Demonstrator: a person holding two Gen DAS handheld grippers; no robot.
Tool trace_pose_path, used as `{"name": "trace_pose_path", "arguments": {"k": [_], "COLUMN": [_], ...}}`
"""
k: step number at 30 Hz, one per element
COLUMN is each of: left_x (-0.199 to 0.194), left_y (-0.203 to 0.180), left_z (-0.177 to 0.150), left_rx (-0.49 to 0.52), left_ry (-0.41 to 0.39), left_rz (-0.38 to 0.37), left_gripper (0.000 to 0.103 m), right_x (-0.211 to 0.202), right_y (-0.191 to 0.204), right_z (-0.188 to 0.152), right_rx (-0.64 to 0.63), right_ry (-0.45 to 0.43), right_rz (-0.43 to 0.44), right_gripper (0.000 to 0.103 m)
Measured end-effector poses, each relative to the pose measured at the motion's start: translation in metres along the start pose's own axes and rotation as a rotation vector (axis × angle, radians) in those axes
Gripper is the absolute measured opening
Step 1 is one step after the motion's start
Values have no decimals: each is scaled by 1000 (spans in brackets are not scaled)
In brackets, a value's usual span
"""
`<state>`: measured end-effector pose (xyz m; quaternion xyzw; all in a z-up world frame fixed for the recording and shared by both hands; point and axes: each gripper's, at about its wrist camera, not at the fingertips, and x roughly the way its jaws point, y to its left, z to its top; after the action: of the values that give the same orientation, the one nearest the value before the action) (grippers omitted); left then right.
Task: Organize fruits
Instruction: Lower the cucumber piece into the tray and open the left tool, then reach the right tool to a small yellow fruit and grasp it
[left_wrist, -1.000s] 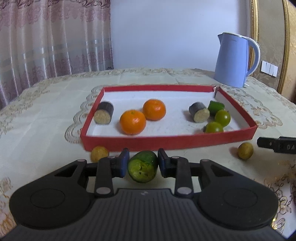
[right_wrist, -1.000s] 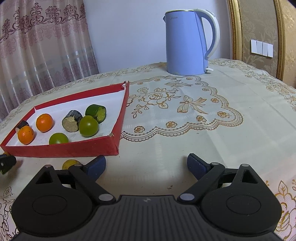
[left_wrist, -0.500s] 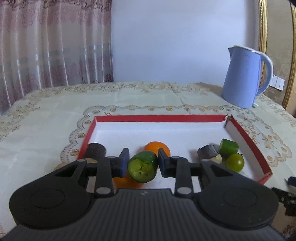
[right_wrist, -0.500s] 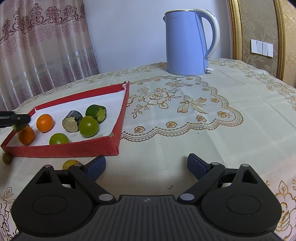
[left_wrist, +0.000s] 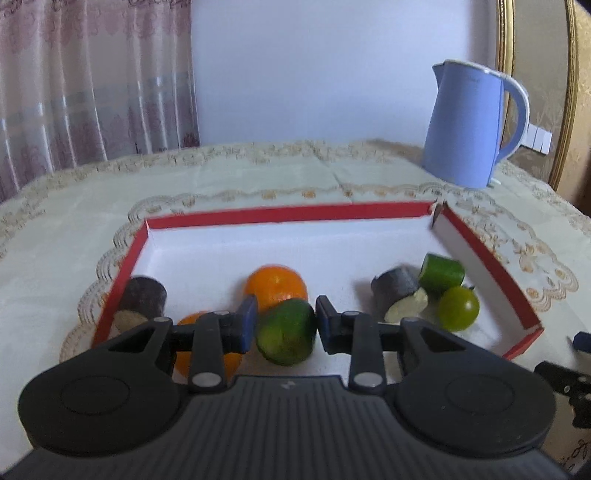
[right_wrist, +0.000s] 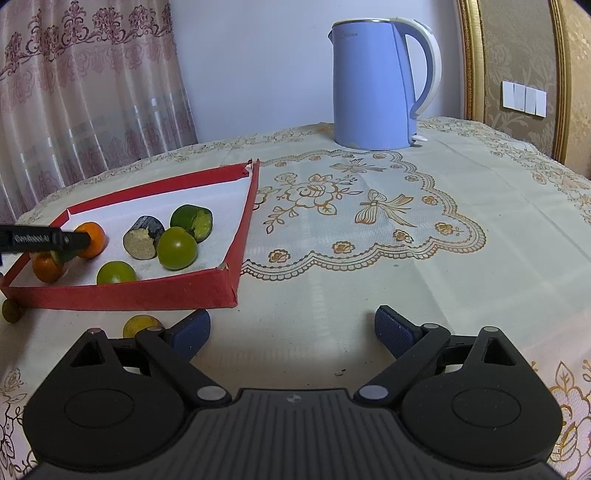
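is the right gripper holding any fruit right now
No. The right gripper stands wide open over bare tablecloth, with nothing between its pads; a small yellow fruit lies just left of its left finger.

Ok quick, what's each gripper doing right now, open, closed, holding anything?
Left gripper: closed on a green cucumber piece, above the red tray.
Right gripper: open, holding nothing.

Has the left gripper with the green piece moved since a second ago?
Yes. The left gripper, shut on the green piece, has crossed the red tray's near wall from outside and now hangs over its white floor by the oranges.
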<state>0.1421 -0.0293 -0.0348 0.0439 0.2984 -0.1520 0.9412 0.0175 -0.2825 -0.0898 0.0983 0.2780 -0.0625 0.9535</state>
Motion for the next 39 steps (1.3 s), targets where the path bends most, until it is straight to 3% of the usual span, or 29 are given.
{"name": "trace_pose_path", "arguments": {"k": [2,7,14,19,24,32,39], "left_x": [-1,-8,-58,-91,-91,-79,-67], "left_y": [0,2,29,54,63,56,65], "left_z": [0,-1,-13,-42,-61,-64,-67], "left_rx": [0,-4,-56,-49,-45,-15,-56], "left_ry": [-9,-28,-111,-137,-94,-61,-5], "left_rz": [5,-2,10,95,138,152,122], "left_gripper": [31,44,58,77,78,75,57], "right_x": [0,0,1,0,0,0,-1], "right_y": [0,0,-1,-3,-3,-4,-4], "right_z": [0,0,0,0,1,1,1], "right_rx": [1,1,9,16,17,17,19], "right_ry": [0,0,-2,-5,-5,-5,-6], "right_rz": [0,1,8,14,15,15,18], "right_gripper": [96,97,97,97,97,97,97]}}
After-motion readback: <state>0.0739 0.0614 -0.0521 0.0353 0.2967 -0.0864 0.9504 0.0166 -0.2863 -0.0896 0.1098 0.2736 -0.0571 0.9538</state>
